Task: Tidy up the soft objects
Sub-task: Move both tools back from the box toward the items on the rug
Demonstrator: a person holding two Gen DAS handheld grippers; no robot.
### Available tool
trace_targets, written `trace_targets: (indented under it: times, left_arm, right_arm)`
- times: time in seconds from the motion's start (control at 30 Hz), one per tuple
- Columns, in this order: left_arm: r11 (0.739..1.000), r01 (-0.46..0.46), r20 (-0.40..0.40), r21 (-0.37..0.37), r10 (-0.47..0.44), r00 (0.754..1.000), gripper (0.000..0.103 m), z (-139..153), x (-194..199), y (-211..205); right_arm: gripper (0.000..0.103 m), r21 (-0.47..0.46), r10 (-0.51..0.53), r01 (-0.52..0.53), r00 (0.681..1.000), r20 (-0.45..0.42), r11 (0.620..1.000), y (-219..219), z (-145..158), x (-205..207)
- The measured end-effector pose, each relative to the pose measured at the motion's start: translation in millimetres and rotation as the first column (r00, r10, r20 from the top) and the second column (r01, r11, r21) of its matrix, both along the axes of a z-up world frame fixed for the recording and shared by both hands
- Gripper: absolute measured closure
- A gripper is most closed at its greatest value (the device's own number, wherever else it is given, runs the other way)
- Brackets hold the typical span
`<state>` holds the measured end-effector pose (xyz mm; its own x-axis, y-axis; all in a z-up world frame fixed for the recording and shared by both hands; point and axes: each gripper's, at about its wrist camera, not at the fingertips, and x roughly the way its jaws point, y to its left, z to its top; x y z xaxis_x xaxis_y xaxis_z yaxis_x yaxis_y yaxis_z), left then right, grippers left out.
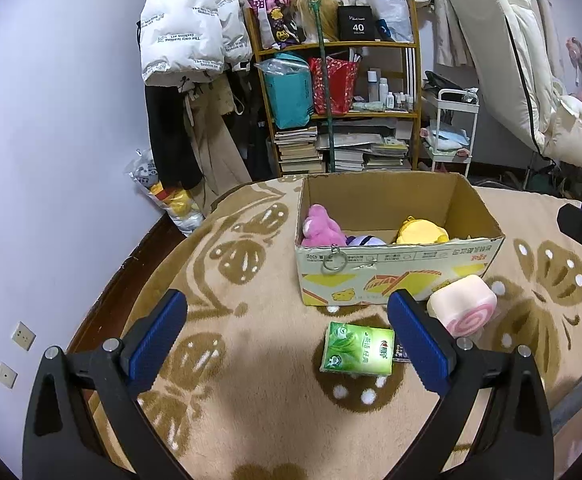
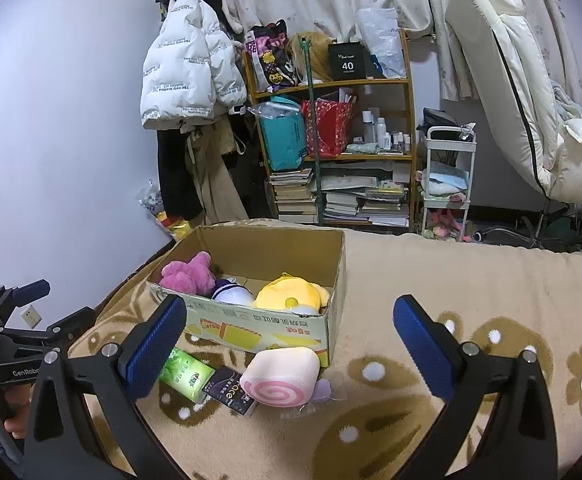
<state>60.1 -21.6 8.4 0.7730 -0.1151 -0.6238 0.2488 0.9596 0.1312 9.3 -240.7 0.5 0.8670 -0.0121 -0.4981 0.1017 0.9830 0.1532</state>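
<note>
A cardboard box [image 1: 395, 276] [image 2: 259, 328] stands on the patterned beige blanket, holding a pink plush [image 1: 321, 228] [image 2: 187, 274], a purple-white plush [image 1: 365, 240] [image 2: 233, 294] and a yellow plush [image 1: 421, 232] [image 2: 291, 294]. In front of the box lie a pink swirl-roll cushion [image 1: 463, 306] [image 2: 281, 376], a green tissue pack [image 1: 357, 348] [image 2: 185, 372] and a small dark packet [image 2: 231, 392]. My left gripper [image 1: 287, 338] hangs open just short of the tissue pack. My right gripper [image 2: 291, 344] is open above the roll cushion. Both hold nothing.
Behind the blanket stand a wooden shelf [image 1: 335, 100] with bags, bottles and stacked books, hanging coats [image 1: 187, 40], a white trolley [image 1: 453, 132] and a cream recliner [image 1: 531, 80]. A metal ring [image 1: 334, 262] hangs on the box front. A hand [image 2: 11, 424] holds the left gripper's handle.
</note>
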Motion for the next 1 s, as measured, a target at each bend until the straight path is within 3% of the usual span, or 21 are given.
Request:
trace_targets:
  times: [0.23, 1.0]
  left_arm:
    - [1.000, -0.006, -0.070, -0.008, 0.005, 0.998, 0.004, -12, 12, -1]
    - [0.994, 0.047, -0.239, 0.098, -0.022, 0.971, 0.004, -68, 37, -34]
  right_arm:
    - [0.000, -0.003, 0.000, 0.000, 0.999, -0.038, 1.000, 1, -10, 7]
    - [0.000, 0.019, 0.022, -0.018, 0.963, -0.269, 1.000, 0, -55, 56]
